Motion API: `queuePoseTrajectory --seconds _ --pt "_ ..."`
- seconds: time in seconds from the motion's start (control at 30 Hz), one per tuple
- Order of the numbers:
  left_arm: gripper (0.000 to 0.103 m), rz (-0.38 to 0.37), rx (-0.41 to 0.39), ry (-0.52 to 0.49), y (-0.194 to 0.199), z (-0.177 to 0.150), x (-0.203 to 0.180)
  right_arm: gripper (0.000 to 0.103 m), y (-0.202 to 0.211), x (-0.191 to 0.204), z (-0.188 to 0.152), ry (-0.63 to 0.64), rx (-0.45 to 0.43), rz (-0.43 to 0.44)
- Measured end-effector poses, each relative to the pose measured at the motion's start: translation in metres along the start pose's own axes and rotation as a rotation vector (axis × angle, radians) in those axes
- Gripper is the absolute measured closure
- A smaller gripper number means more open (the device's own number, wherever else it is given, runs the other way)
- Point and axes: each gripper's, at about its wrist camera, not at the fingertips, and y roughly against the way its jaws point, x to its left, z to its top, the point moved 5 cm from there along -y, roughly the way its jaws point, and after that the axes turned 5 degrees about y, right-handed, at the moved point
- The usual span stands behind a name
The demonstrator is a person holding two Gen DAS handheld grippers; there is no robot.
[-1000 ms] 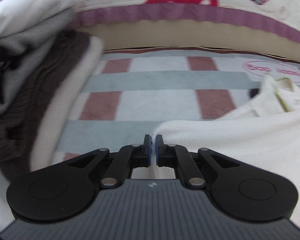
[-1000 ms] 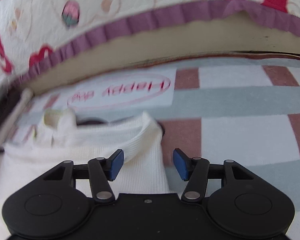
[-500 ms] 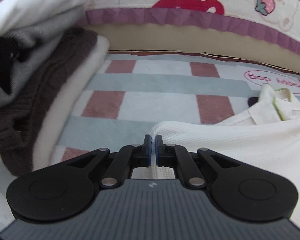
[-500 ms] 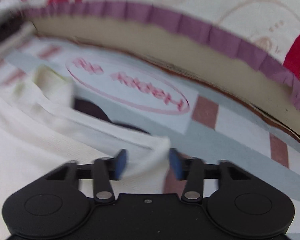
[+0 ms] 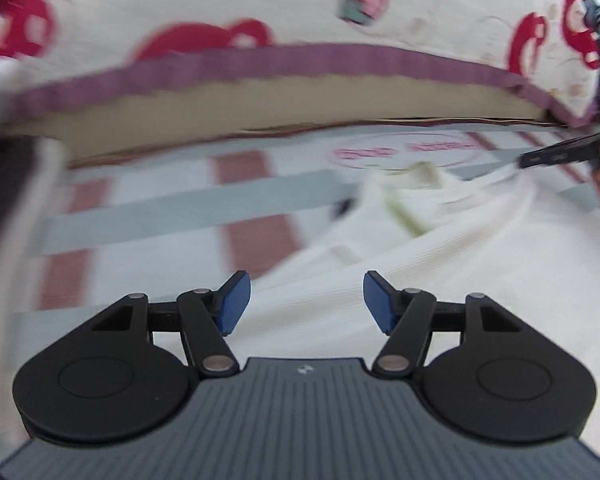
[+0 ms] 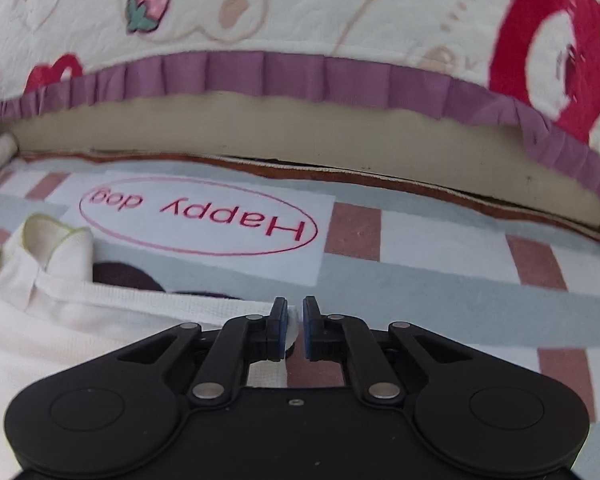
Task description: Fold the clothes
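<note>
A cream white knit top [image 5: 440, 264] lies on the checked blanket [image 5: 172, 216], its collar [image 5: 416, 184] toward the far side. My left gripper [image 5: 306, 300] is open and empty, just above the top's near left part. My right gripper [image 6: 295, 326] is shut on a corner of the top [image 6: 80, 320] near its right shoulder. The collar [image 6: 48, 240] shows at the left in the right wrist view. The right gripper also shows at the far right of the left wrist view [image 5: 556, 156].
A quilted cover with red shapes and a purple frilled edge [image 6: 300, 76] runs along the far side. A "Happy dog" label [image 6: 204, 216] is on the blanket [image 6: 440, 280]. A blurred pile of folded clothes [image 5: 8, 184] stands at the left.
My left gripper has opened and let go of the top's edge, and swung right. My right gripper has closed on the top's corner.
</note>
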Motion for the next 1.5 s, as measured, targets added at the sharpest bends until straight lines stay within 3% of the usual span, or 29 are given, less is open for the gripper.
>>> queuePoseTrajectory --seconds 0.03,0.13,0.23,0.3,0.33,0.43,0.5,0.63,0.7,0.73,0.8,0.83,0.93,1.0,1.03,1.1,1.17,1.23,1.27,1.37,1.43,1.5 --pt "0.039 -0.040 0.010 -0.032 -0.010 0.005 -0.010 0.095 0.001 0.001 0.000 0.008 -0.003 0.005" --pt "0.037 -0.058 0.048 -0.183 -0.038 0.005 -0.037 0.095 0.002 0.002 -0.001 -0.001 -0.014 0.016" --pt "0.038 -0.119 0.101 -0.188 -0.056 0.000 -0.048 0.095 0.003 0.000 -0.002 -0.035 -0.026 0.030" --pt "0.075 -0.171 0.141 -0.146 -0.064 -0.004 -0.050 0.091 0.008 0.001 -0.002 -0.049 -0.050 0.042" --pt "0.101 -0.173 0.149 -0.132 -0.066 -0.005 -0.050 0.087 0.013 0.003 -0.001 -0.039 -0.071 0.044" --pt "0.102 -0.137 0.105 -0.064 -0.057 0.004 -0.047 0.067 0.023 0.009 0.000 -0.007 -0.090 0.063" --pt "0.102 -0.067 0.041 -0.045 -0.048 0.013 -0.044 0.060 0.024 0.010 -0.002 -0.017 -0.082 0.078" --pt "0.100 0.084 -0.186 0.066 -0.025 0.031 -0.022 0.056 0.012 0.009 -0.014 -0.069 -0.025 0.108" --pt "0.091 0.152 -0.130 0.041 -0.032 0.024 -0.013 0.056 0.003 0.009 -0.022 -0.086 0.010 0.111" --pt "0.075 0.185 -0.095 0.025 -0.036 0.020 -0.009 0.055 0.000 0.010 -0.026 -0.081 0.024 0.109" --pt "0.070 0.224 -0.046 0.014 -0.036 0.013 0.001 0.054 -0.001 0.012 -0.027 -0.089 0.026 0.120" --pt "0.069 0.234 -0.043 0.038 -0.028 0.010 0.009 0.053 -0.001 0.012 -0.028 -0.095 0.024 0.127" --pt "0.048 0.314 -0.029 0.148 0.000 0.000 0.051 0.053 -0.003 0.015 -0.025 -0.094 0.026 0.154" --pt "0.045 0.376 0.004 0.218 0.014 -0.015 0.082 0.052 -0.006 0.021 -0.024 -0.043 0.027 0.154" --pt "0.045 0.388 0.028 0.250 0.018 -0.024 0.095 0.062 -0.008 0.025 -0.023 -0.012 0.019 0.157" --pt "0.043 0.353 0.064 0.324 0.026 -0.040 0.116 0.098 -0.006 0.035 -0.016 0.033 0.014 0.196" --pt "0.039 0.266 0.060 0.440 0.033 -0.051 0.132 0.098 0.005 0.045 -0.006 0.057 -0.013 0.197" --pt "0.035 0.199 0.056 0.562 0.038 -0.058 0.142 0.098 0.014 0.040 0.000 0.025 -0.049 0.143" --pt "0.034 0.172 0.056 0.564 0.037 -0.059 0.140 0.098 0.019 0.035 0.002 0.002 -0.066 0.112" --pt "0.034 0.096 0.054 0.537 0.032 -0.059 0.127 0.099 0.024 0.014 0.002 -0.088 -0.084 0.034" --pt "0.035 0.109 0.067 0.448 0.022 -0.058 0.115 0.099 0.023 0.001 -0.004 -0.137 -0.066 0.023" --pt "0.086 0.197 0.056 0.353 0.015 -0.056 0.110 0.099 0.026 -0.001 -0.004 -0.143 -0.066 0.009"
